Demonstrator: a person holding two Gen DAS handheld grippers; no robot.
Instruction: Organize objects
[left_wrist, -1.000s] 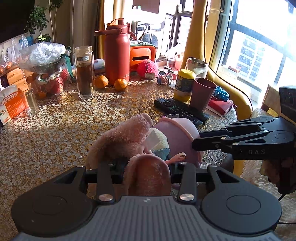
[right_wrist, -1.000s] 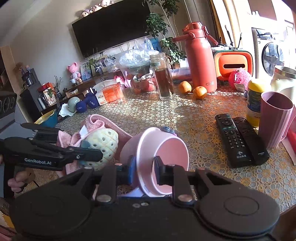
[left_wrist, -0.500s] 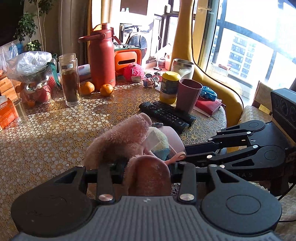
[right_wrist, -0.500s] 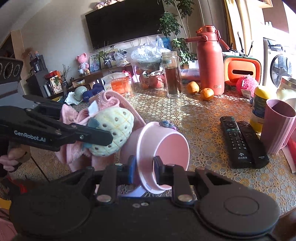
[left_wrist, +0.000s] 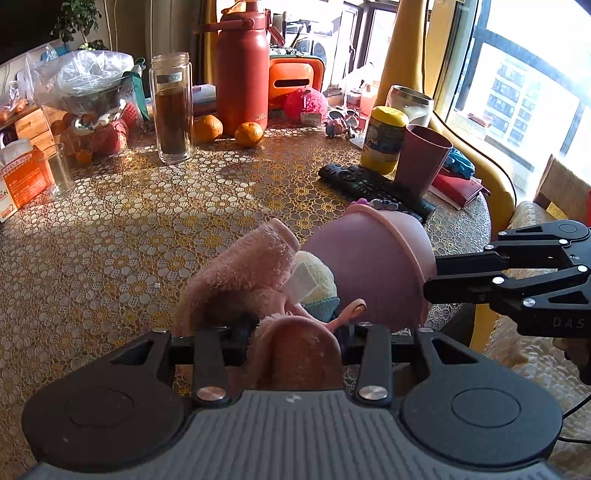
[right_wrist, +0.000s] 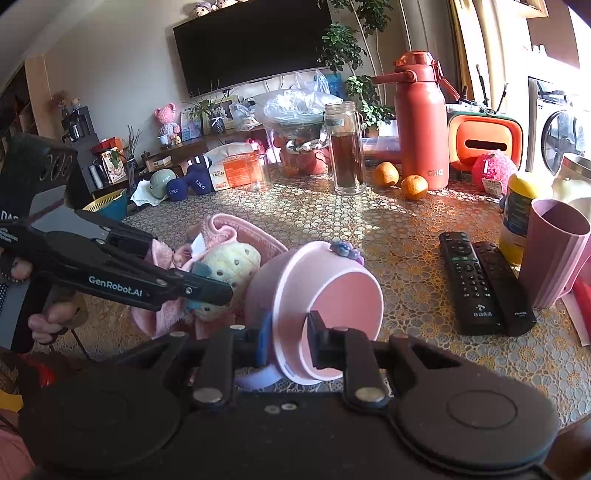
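My left gripper (left_wrist: 295, 334) is shut on a fluffy pink slipper (left_wrist: 243, 273) with a cream strawberry plush on it; the slipper (right_wrist: 236, 266) also shows in the right wrist view, held just over the near table edge. My right gripper (right_wrist: 288, 338) is shut on the rim of a pink cup (right_wrist: 325, 299), tilted on its side with its mouth facing me. In the left wrist view the cup (left_wrist: 373, 273) sits right of the slipper, touching it, and the right gripper (left_wrist: 436, 280) reaches in from the right.
On the lace-covered table (left_wrist: 129, 229) stand two black remotes (right_wrist: 480, 280), a mauve tumbler (right_wrist: 554, 251), a yellow-lidded jar (left_wrist: 384, 140), a glass tea bottle (left_wrist: 171, 107), a red flask (left_wrist: 242, 70), oranges (left_wrist: 249, 133), a tissue box (left_wrist: 18, 177) and a bagged fruit bowl (left_wrist: 88, 99).
Both grippers have shifted with their loads: the slipper and the cup have come closer together near the table's front edge. Both grips are unchanged.
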